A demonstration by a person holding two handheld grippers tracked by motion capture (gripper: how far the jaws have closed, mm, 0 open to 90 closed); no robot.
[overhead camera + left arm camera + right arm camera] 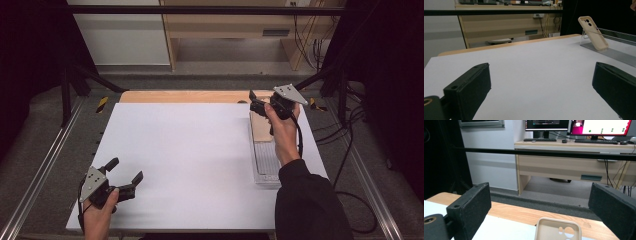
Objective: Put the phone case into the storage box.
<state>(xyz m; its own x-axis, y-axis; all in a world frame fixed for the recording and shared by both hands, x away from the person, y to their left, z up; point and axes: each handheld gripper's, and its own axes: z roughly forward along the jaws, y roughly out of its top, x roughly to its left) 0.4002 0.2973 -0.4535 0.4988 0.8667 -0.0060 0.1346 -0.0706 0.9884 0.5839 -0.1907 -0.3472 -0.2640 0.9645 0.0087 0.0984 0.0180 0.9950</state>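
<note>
Step looks like the approach for a grab: right gripper (pixel 258 101) hovers above the top edge of the beige phone case (pixel 558 229), jaws spread wide, nothing held. Case sits just below and between those jaws, leaning back on a clear stand (pixel 584 37) at the far end of a grey ribbed tray (pixel 266 162).

Next move prob: drop down, centre the top edge btw the pads, close gently.

Case is matte, soft-looking, rounded corners w/ camera cutouts. Jaw pads are black, felt-like.

Left gripper (pixel 126 175) rests low over the white table (pixel 190 155), also wide open and empty, case well ahead of it to its right.
</note>
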